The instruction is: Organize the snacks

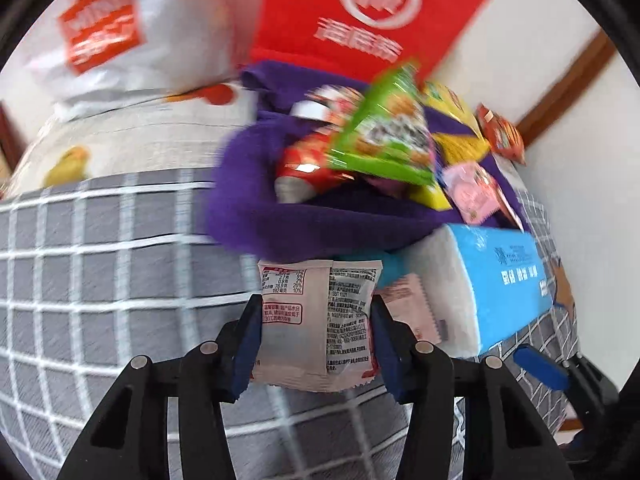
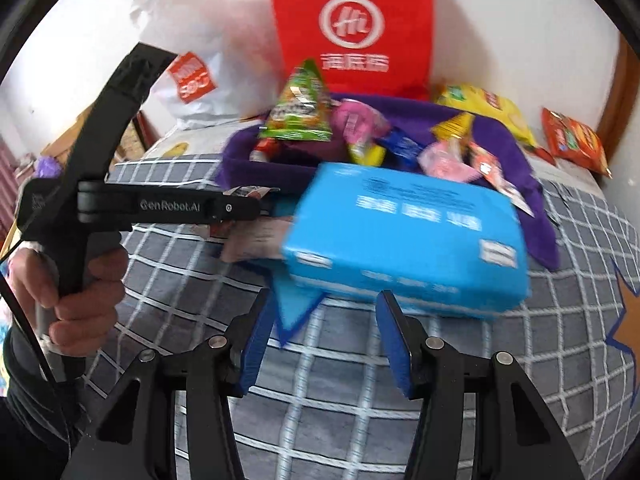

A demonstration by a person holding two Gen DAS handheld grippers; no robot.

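While the left gripper [image 1: 316, 344] clenched a pale snack packet [image 1: 316, 320], right gripper [image 2: 320, 344] jaws stood released; next, likely lifting it into the purple basket [image 1: 248, 208].

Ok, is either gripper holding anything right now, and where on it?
The left gripper is shut on a pale snack packet, pads on its two side edges. The right gripper is open and empty, short of the blue tissue pack.

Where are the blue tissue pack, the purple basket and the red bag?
blue tissue pack [image 2: 404, 236]: right wrist view, middle of its top face.
purple basket [image 1: 244, 208]: left wrist view, near rim.
red bag [image 2: 352, 28]: right wrist view, white logo on its front.
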